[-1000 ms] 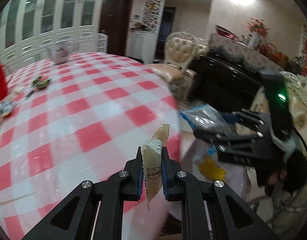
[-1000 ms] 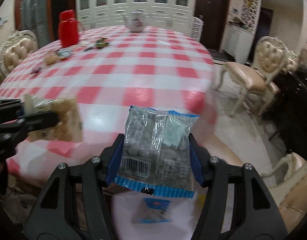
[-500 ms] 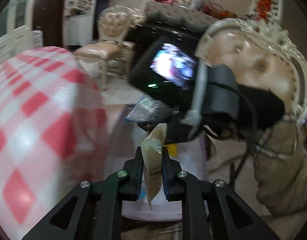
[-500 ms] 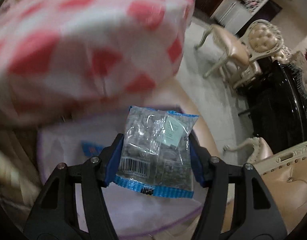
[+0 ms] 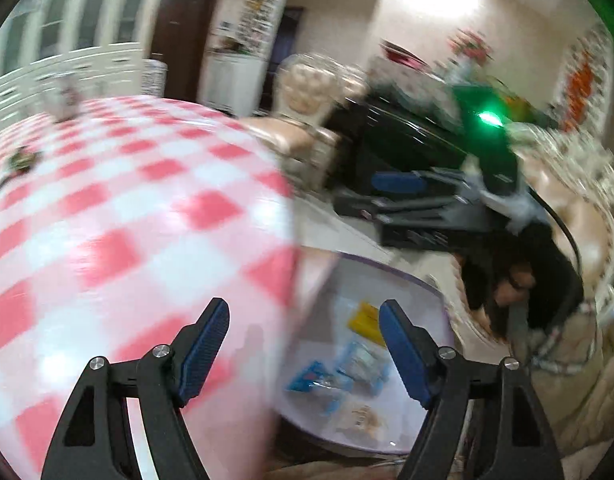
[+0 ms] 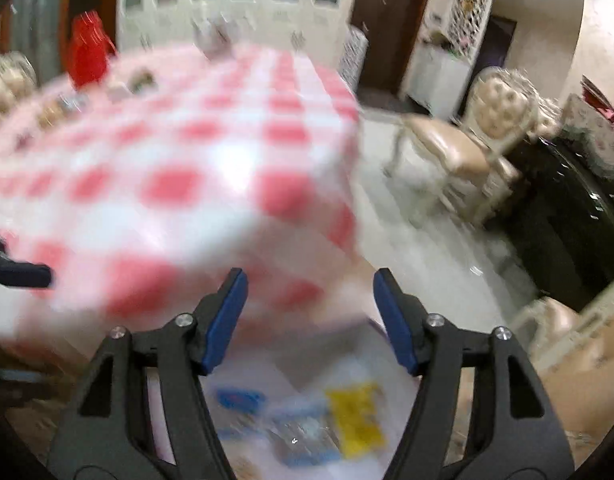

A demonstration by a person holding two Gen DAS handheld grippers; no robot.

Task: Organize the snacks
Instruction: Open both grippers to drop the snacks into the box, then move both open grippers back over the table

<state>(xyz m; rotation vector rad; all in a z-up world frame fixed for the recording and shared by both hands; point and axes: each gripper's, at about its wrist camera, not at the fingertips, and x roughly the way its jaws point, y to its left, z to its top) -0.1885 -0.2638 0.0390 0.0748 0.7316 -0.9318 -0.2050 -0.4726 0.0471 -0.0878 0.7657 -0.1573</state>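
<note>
At the far left of the right wrist view a red container (image 6: 88,53) stands at the back of the round table under its red-and-white checked cloth (image 6: 179,152), so smeared by blur that I cannot tell whether it is a jug or a box. A few small things (image 6: 141,80) lie near it, too blurred to name. From the left wrist view the same cloth (image 5: 119,216) fills the left half, with a pale blurred object (image 5: 65,96) at its far edge and a small dark scrap (image 5: 21,159) on the checks.

The left gripper (image 5: 304,344) hangs past the table's edge with its blue-padded fingers (image 5: 205,354) spread wide and nothing between them. Below the gap sits a shallow white tray with a lilac rim (image 5: 391,272), lower than the tabletop and partly hidden by the cloth's overhang. In it lie the snacks: a yellow packet (image 5: 365,318), some blue-and-clear packets (image 5: 347,368) and a pale beige packet (image 5: 361,420), lettering unreadable.

The right gripper (image 6: 310,322) also gapes, its fingers well apart and empty, above the same tray (image 6: 371,334), where the yellow packet (image 6: 357,418) and blue-edged packets (image 6: 267,412) show only as streaks. Its near edge is cut off by the frame.

To the right stand a cream tufted chair (image 6: 467,136) and a dark cabinet (image 6: 567,216). In the left wrist view the right gripper (image 5: 403,196) appears as a blurred black shape.
</note>
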